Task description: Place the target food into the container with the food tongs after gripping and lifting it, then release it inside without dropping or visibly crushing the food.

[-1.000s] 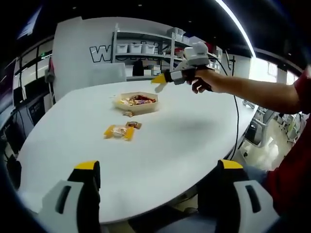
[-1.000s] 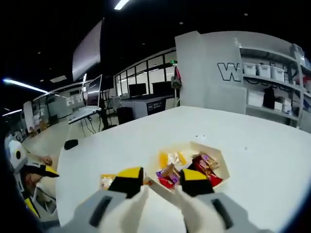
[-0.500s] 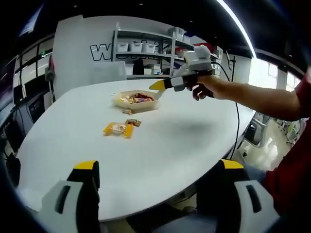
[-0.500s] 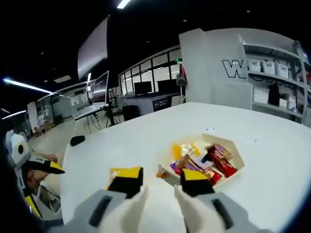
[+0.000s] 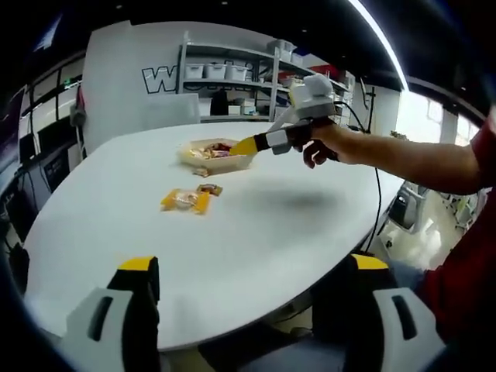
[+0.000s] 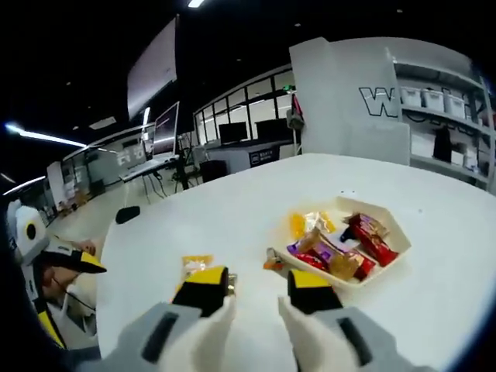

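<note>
A shallow beige tray [image 6: 353,206] holds several wrapped snacks, among them a red bar [image 6: 370,239]. On the white table beside it lie a yellow packet [image 6: 196,264] and a small orange-brown sweet [image 6: 271,262]. My right gripper [image 6: 256,280] hovers just short of these, jaws open with bare table between them. In the left gripper view a hand holds that right gripper [image 5: 273,140] low over the table, its yellow tip by the tray [image 5: 209,161]. The yellow packet [image 5: 184,201] and a small brown packet [image 5: 208,189] lie nearer. My left gripper [image 5: 254,267] hangs wide open at the near table edge.
The white oval table [image 5: 263,225] has bare room around the snacks. A shelf rack with bins [image 5: 225,74] stands behind it. The person's arm [image 5: 403,151] reaches in from the right. The left gripper [image 6: 46,263] shows at the far left past the table edge.
The right gripper has dropped lower and swung away from over the tray toward the loose packets beside it; its jaws stay apart. The left gripper has hardly moved.
</note>
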{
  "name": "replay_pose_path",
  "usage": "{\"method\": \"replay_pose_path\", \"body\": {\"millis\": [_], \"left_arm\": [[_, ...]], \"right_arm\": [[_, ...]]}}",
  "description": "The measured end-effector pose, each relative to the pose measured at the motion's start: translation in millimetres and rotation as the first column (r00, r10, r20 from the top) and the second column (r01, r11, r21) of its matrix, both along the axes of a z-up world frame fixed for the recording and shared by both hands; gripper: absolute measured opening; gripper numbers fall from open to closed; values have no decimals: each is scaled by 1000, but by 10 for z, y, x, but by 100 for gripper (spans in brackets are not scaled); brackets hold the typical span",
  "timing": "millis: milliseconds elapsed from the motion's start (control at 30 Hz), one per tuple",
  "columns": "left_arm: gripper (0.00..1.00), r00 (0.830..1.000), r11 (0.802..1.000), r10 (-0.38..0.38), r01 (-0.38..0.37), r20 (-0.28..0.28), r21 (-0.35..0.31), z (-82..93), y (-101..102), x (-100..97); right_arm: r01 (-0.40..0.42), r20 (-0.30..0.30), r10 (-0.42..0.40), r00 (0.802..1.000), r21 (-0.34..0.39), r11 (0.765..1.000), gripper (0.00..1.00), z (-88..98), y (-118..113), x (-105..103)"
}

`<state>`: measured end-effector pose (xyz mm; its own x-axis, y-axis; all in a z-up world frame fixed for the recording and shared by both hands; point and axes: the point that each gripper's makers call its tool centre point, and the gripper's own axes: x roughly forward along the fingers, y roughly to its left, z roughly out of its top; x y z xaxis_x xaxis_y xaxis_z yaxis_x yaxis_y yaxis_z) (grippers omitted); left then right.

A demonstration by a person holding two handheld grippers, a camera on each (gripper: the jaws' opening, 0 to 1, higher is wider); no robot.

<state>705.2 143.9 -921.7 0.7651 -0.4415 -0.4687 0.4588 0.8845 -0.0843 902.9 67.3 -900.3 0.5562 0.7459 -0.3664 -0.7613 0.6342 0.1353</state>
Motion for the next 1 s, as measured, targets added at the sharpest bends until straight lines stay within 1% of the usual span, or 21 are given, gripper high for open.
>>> {"method": "replay_pose_path", "body": {"millis": [67,133,200,333,567,667,800,867,1000], "left_arm": [[98,1000,1000,0,0,-1,-3,-12,1,4],[98,1000,1000,-1,1,-7,-1,-34,3,1],[98,1000,1000,-3,3,-10,2,-43,3,-5],[98,1000,1000,0,0,-9,-3,-38,8,-10],[97,1000,1000,2,-2,-6,-5,-34,9,-7],[97,1000,1000,5,-5,-6,-6,-36,21,-13],[97,1000,1000,8,-8,-9,-7,-48,33,-28],[97,1000,1000,9,-9,-10,-6,-51,41,-32],[97,1000,1000,12,-12,-4,-8,-26,58,-31]], "right_arm": [[-2,2,2,1000,-1,1000,25,-47,46,-33],[-19,-14,19,1000,-10,1000,25,-125,101,-73],[-25,-10,25,1000,-17,1000,25,-161,137,-89],[-30,-22,30,999,1,1000,25,-173,209,-100],[-49,-15,49,999,-13,999,25,-223,409,-129],[-53,-12,53,999,-11,999,26,-221,457,-106],[-59,-16,59,998,-12,998,26,-229,514,-111],[-64,-10,63,998,-25,998,26,-249,536,-107],[-57,-4,56,998,-40,998,26,-275,520,-65]]}}
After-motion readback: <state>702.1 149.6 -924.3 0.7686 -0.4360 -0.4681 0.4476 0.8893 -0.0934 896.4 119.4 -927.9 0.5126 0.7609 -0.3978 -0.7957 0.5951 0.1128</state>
